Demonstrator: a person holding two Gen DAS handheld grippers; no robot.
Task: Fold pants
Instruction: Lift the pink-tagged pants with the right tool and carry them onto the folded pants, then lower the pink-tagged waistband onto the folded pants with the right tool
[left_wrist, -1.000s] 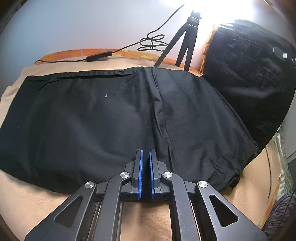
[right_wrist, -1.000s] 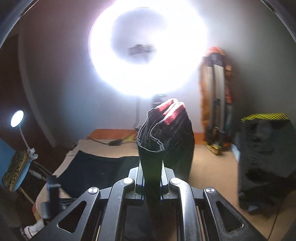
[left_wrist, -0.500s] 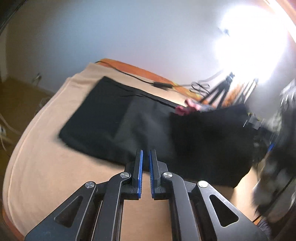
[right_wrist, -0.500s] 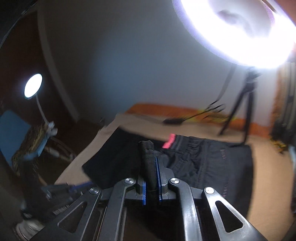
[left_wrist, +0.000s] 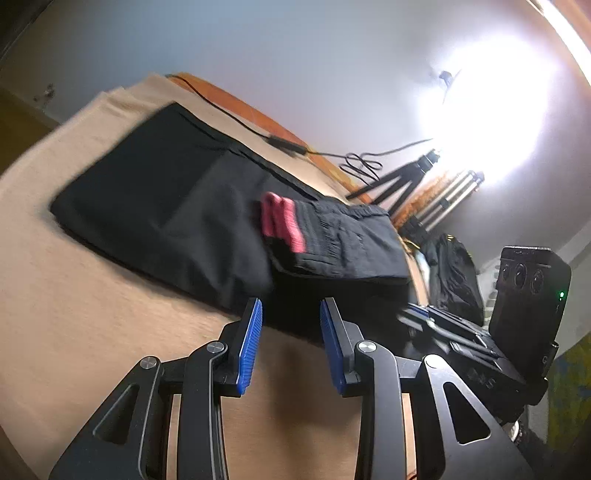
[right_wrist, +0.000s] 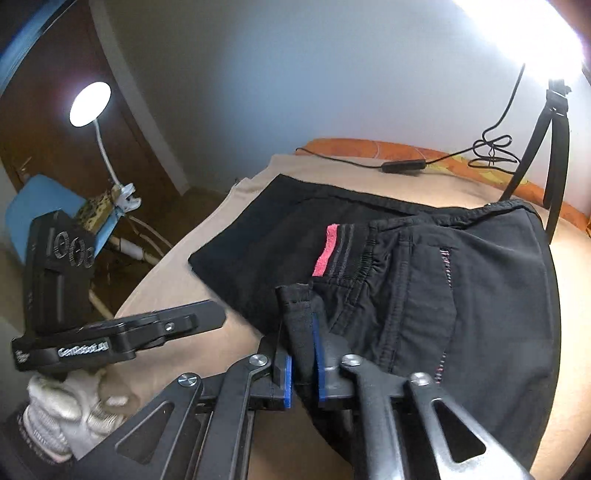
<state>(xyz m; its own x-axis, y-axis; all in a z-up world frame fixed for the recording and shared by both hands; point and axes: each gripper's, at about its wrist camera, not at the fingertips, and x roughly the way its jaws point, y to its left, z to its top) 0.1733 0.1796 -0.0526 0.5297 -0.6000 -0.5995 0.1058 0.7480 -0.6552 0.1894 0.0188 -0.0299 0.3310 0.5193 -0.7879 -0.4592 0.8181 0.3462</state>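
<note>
Black pants lie folded on a beige-covered bed, waistband end doubled over the legs; the pink waistband stripe faces up near the middle of the pants. Left claw is released, blue pads apart with nothing between them, its jaws having just been opening; it hovers at the near edge of the pants over bare cover. Right claw has also just been opening, but a bunched black fold of the pants stands between its pads; the gap looks slightly wider than the cloth, and whether the pads press on it cannot be told. In the right wrist view the left claw shows left of the pants, held by a hand in a white knit glove. Beyond the pants: black cable with inline switch on the far edge of the bed, black tripod to the right of it, under the glare of a bright light. A small round lamp glows far left of the pants, clipped by a blue chair.
</note>
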